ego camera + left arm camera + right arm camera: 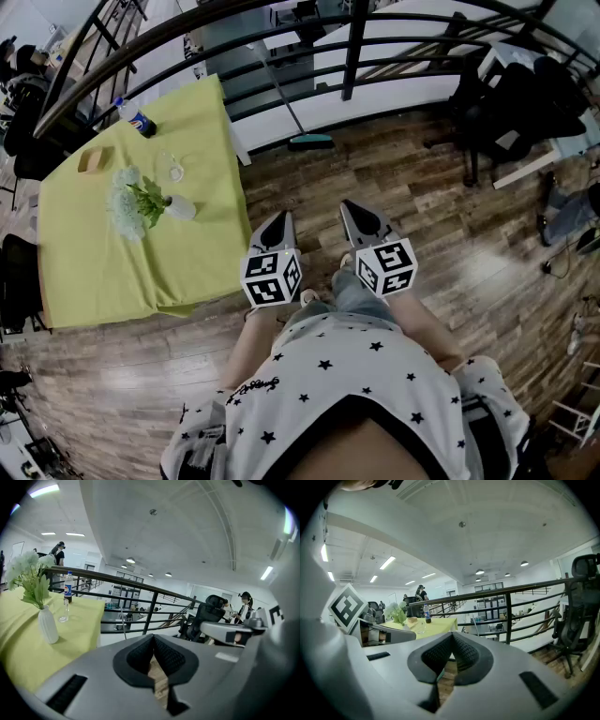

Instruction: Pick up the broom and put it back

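Two grippers are held side by side, low in front of the person, both tipped a little downward over the wooden floor (441,216). The left gripper (278,223) has its jaws pressed together at the tips with nothing between them. Its own view shows only floor planks through the slot behind the pads. The right gripper (355,214) is closed in the same way and is also empty.

The broom (311,142) stands well ahead of both grippers. Its teal head sits on the floor at the foot of the black railing (354,47), and its thin pale handle leans up against the bars. Neither gripper touches it. In the right gripper view a sliver of teal shows low behind the closed jaws. It is probably the broom head, though it is too small to be sure.

To the left of the grippers is a desk (202,262) under a yellow-green cloth. On it are a white vase (180,208) of pale flowers, a clear glass (174,171), a small wooden box (96,159) and a bottle (138,120) near the far corner. A black office chair (511,108) stands off to the right, near the railing.
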Demonstrator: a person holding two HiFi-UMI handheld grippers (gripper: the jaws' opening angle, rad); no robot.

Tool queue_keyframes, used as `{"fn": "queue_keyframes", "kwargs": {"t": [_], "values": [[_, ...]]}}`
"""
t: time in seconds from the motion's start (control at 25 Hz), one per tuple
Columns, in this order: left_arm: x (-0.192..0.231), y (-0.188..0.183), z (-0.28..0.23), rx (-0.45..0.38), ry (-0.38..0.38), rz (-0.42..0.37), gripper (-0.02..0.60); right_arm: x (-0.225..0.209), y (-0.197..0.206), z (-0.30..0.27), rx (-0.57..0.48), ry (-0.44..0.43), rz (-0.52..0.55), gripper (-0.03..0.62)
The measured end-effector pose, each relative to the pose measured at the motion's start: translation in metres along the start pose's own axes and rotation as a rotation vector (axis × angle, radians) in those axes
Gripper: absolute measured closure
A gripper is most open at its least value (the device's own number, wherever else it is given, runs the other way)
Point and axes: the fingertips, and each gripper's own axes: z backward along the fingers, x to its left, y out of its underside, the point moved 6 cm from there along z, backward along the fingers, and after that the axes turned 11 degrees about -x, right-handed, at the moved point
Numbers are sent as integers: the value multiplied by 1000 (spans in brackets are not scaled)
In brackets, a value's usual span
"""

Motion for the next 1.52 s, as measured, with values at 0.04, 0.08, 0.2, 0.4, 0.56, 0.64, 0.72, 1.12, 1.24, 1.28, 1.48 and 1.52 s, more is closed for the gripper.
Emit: {"fn": "queue_keyframes", "kwargs": {"t": [0.04, 0.08, 0.2, 0.4, 0.56, 0.64, 0.72, 1.12, 1.24, 1.28, 1.48, 1.52], "values": [[1, 1, 5, 0, -1, -1, 571, 2, -1, 3, -2, 2, 3, 602], [2, 2, 10, 1, -1, -2, 571, 5, -2, 6, -3, 5, 5, 601], [5, 5, 23, 3, -2, -2, 571, 12, -3, 13, -9, 12, 8, 602], [10, 5, 35, -4, 9, -12, 571, 26, -1, 17, -11, 10, 17, 602], [12, 5, 41, -8, 14, -6, 571, 37, 1, 19, -1, -14, 17, 602], [14, 7, 45, -5, 15, -3, 571, 42, 3, 19, 4, -26, 9, 602], [17, 9, 48, 1, 16, 0, 571, 45, 5, 19, 5, -35, -17, 602], [23, 13, 41, 1, 15, 5, 571, 43, 14, 12, 8, -26, -49, 600], [27, 9, 28, -1, 3, 10, 571, 36, 8, -3, 1, -37, -42, 600], [28, 8, 23, 1, -1, 13, 571, 33, 6, -9, 0, -41, -39, 600], [31, 1, -10, 10, -7, 5, 571, 12, 1, -40, -2, -50, -42, 600], [32, -1, -17, 9, -7, 5, 571, 7, 1, -46, 0, -53, -43, 600]]}}
